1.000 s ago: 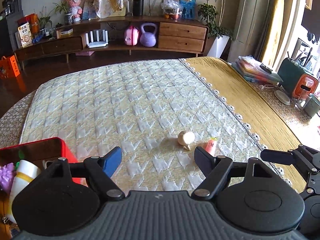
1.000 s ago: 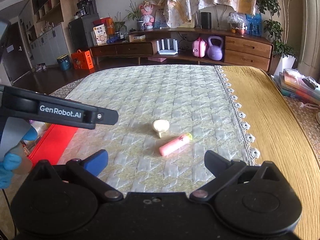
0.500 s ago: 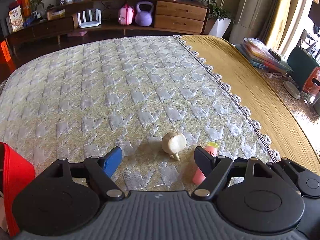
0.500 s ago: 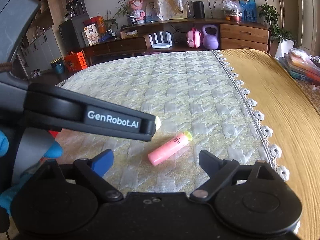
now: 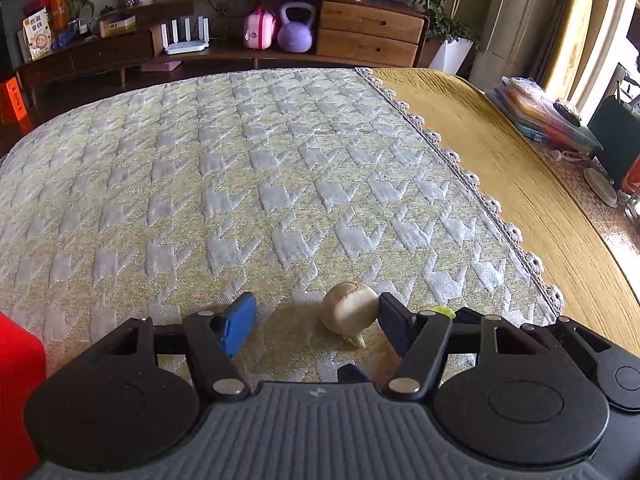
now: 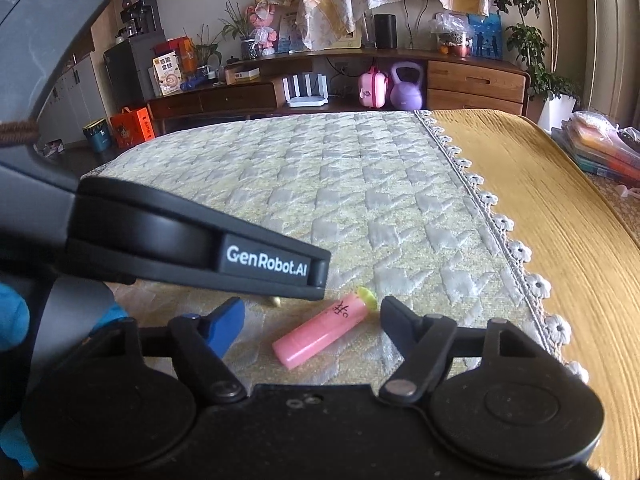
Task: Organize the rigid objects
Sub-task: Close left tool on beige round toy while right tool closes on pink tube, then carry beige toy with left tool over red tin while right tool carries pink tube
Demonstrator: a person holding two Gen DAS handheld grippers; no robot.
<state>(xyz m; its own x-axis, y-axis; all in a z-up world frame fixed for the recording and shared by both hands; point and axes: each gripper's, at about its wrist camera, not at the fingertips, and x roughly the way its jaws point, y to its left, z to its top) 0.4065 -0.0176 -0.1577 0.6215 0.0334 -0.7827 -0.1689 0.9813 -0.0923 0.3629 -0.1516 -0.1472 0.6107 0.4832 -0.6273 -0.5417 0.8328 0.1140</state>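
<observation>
In the left wrist view, the left gripper [image 5: 316, 320] straddles the garlic [image 5: 349, 314], a pale toy bulb lying on the quilt [image 5: 240, 184] toward its lace-trimmed right edge; the jaws are closing with the bulb between them, the right finger touching or nearly touching its side and the blue pad [image 5: 238, 324] on the other side not yet there, so nothing is gripped yet. The bulb sits off centre in the gap, which I judge will nudge it sideways as the jaws meet. A red box [image 5: 18, 392] shows at the quilt's near left corner (likely where the things go). In the right wrist view, the right gripper [image 6: 312, 320] is set over the pink tube [image 6: 322, 334], which lies slantwise on the quilt with its green cap [image 6: 367, 295] pointing away; these jaws are closing too, tube between them but clear of both fingers. The left gripper's body crosses just behind, the two tools working close together since the two things lie side by side.
</observation>
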